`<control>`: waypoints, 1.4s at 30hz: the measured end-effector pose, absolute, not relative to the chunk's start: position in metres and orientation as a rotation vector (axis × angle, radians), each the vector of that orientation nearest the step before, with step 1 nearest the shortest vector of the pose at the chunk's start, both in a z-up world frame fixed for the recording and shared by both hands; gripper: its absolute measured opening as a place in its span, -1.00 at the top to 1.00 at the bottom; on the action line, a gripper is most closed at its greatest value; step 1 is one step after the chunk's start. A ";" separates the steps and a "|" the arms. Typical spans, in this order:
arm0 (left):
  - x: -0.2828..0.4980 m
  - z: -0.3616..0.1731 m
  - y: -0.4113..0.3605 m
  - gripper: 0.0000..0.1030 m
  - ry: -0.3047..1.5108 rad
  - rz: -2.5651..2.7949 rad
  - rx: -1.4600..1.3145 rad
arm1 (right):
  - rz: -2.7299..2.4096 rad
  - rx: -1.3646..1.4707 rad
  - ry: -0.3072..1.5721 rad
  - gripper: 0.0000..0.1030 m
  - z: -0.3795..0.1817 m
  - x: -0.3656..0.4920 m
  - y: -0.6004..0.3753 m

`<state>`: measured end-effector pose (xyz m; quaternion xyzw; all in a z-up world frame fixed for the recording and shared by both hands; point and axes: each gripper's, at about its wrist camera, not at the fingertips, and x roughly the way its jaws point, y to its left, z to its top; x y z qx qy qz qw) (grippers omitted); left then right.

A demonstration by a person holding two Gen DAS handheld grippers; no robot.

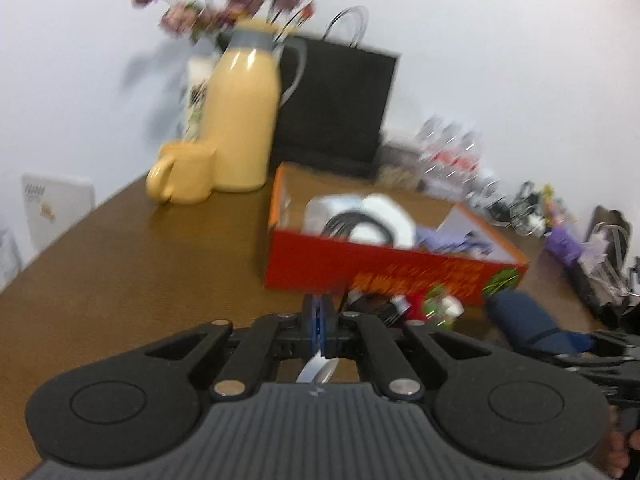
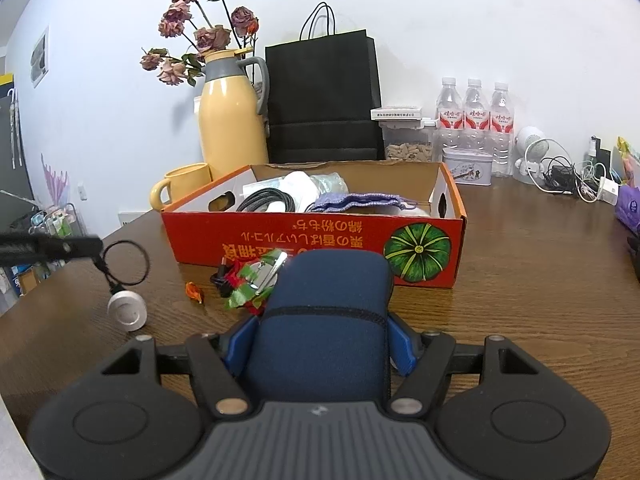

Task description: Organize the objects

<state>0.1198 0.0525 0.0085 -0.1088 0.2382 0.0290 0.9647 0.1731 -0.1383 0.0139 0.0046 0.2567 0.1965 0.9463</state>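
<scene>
My left gripper (image 1: 319,312) is shut on a thin black cord. In the right wrist view that gripper (image 2: 94,246) comes in from the left, and the cord's loop (image 2: 126,262) hangs from it. A white round disc (image 2: 127,312) dangles at the cord's end just over the table; the left wrist view shows the disc (image 1: 318,370) under the fingers. My right gripper (image 2: 320,344) is shut on a navy fabric-covered cylinder (image 2: 324,300), with a blue pad on each side. Ahead stands an open red cardboard box (image 2: 312,240) holding cables, white items and a purple cloth.
A red-green wrapped trinket with a metal clip (image 2: 256,280) and a small orange piece (image 2: 194,291) lie in front of the box. Behind it are a yellow mug (image 2: 184,184), yellow thermos (image 2: 232,120), black paper bag (image 2: 324,100), water bottles (image 2: 474,120) and tangled chargers (image 2: 568,176).
</scene>
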 end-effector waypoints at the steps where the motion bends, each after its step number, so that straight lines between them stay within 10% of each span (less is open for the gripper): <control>1: 0.124 0.003 0.056 0.93 0.504 0.075 -0.228 | 0.401 0.010 0.523 -0.30 0.014 0.173 -0.138; 4: 0.131 -0.010 0.064 0.89 0.551 0.115 -0.235 | 0.403 0.010 0.525 -0.30 0.013 0.173 -0.138; 8: 0.130 -0.018 0.069 0.02 0.569 0.148 -0.230 | 0.403 0.010 0.529 -0.30 0.012 0.173 -0.138; 15: 0.133 -0.023 0.045 -0.21 0.565 0.061 -0.114 | 0.409 0.011 0.539 -0.30 0.009 0.175 -0.135; 19: 0.145 -0.034 0.025 -0.19 0.594 0.035 0.004 | 0.409 0.010 0.541 -0.30 0.009 0.175 -0.136; 21: 0.148 -0.039 0.019 0.21 0.609 0.059 0.053 | 0.405 0.014 0.541 -0.30 0.010 0.175 -0.137; 31: 0.138 -0.035 0.041 0.22 0.604 -0.030 -0.189 | 0.412 0.023 0.547 -0.30 0.006 0.176 -0.138; 37: 0.138 -0.027 0.029 -0.32 0.567 0.001 -0.116 | 0.413 0.021 0.546 -0.29 0.006 0.175 -0.137; 42: 0.163 -0.023 0.010 -0.37 0.572 -0.016 0.004 | 0.411 0.023 0.551 -0.25 0.006 0.176 -0.139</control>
